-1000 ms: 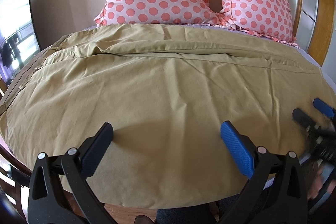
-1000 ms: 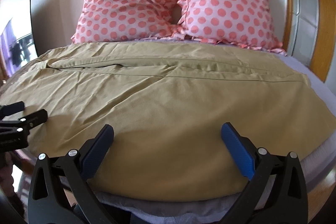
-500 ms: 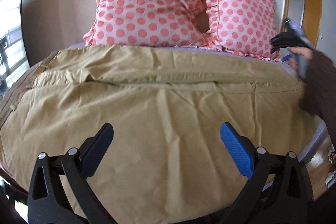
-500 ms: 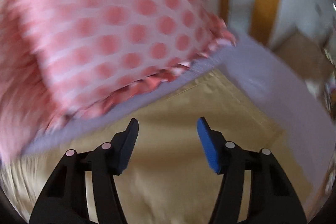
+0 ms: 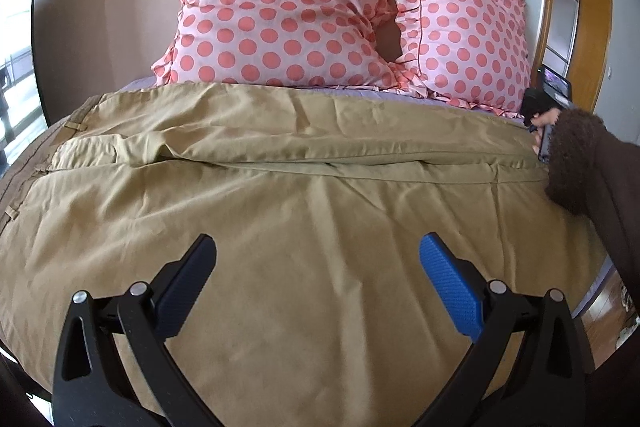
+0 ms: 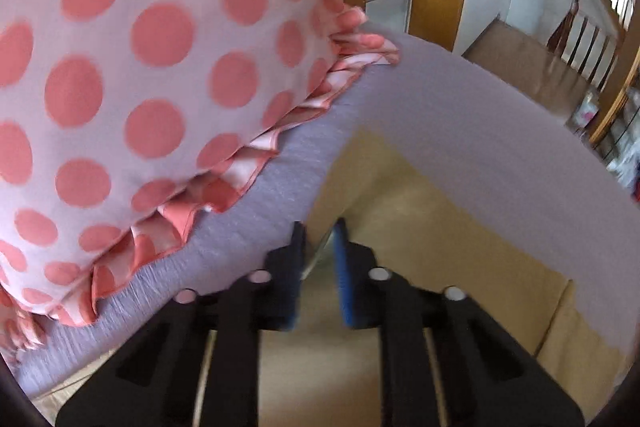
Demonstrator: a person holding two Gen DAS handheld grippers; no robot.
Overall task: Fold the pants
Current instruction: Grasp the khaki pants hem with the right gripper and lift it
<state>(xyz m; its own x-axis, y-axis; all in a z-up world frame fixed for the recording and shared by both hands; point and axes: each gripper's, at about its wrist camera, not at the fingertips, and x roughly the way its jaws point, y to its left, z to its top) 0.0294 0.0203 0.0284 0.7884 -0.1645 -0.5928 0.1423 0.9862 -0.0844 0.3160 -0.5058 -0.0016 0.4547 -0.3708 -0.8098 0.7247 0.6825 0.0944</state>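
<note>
The pants (image 5: 304, 227) lie spread flat across the bed, filling the middle and lower part of the left view, waistband with belt loops at the left edge of the frame and the leg ends at the right edge; the two legs lie side by side with a long seam line running across between them. The cloth is tan, thin and lightly creased, bunched a little near the crotch at left centre. In the right view the far leg's hem corner (image 6: 360, 163) shows at centre, lying on the lilac sheet (image 6: 460, 115). The right hand-held gripper (image 6: 320, 247) has its jaws nearly closed at that corner, seemingly pinching the hem edge, though blur makes the hold uncertain. The left hand-held gripper (image 5: 316, 267) hangs released, jaws wide apart, over the near leg. The step in hand looks like the first fold, leg onto leg: next the left one likely needs to take the far waistband, then both draw the far leg toward the near edge. Two dotted pillows (image 5: 280, 11) stand behind.
</note>
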